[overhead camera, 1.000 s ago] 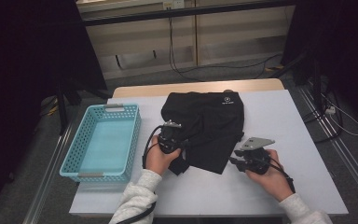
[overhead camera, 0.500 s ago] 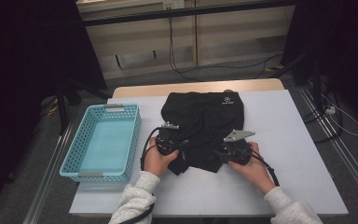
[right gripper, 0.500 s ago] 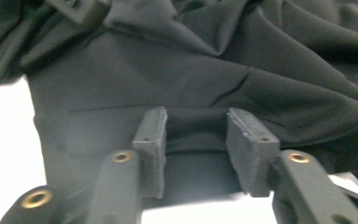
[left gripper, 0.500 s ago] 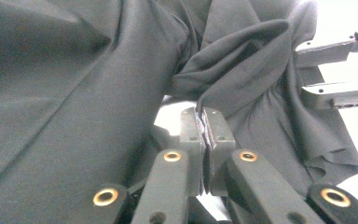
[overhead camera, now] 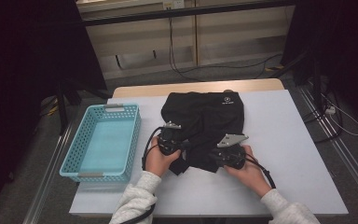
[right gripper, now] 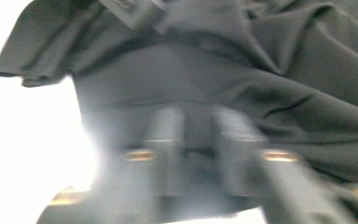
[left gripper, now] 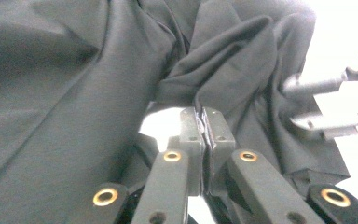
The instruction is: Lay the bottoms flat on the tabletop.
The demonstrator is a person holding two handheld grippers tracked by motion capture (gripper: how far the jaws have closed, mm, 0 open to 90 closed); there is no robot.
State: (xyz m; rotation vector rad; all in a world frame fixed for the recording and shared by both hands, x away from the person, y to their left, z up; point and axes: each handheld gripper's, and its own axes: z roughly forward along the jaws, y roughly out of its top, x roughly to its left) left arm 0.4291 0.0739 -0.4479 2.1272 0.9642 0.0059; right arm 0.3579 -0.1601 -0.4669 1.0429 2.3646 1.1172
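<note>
A black garment (overhead camera: 205,116) with a small white logo lies crumpled on the white table (overhead camera: 289,144). My left gripper (overhead camera: 182,145) is at its near left edge, shut on a fold of the cloth (left gripper: 242,70). In the left gripper view the jaws of the left gripper (left gripper: 203,116) press together with fabric pinched between them. My right gripper (overhead camera: 216,157) is at the garment's near right edge. In the right gripper view the right gripper (right gripper: 198,128) is motion-blurred, its jaws a little apart over the cloth's hem (right gripper: 135,93).
A light blue plastic basket (overhead camera: 134,135) stands on the left of the table, nothing in it. Bare table lies right of the garment and in front of the hands. Cables (overhead camera: 182,70) run on the floor beyond the far edge.
My right gripper has moved left from the bare table onto the garment's near edge. The left gripper has stayed shut on the cloth, nearly still.
</note>
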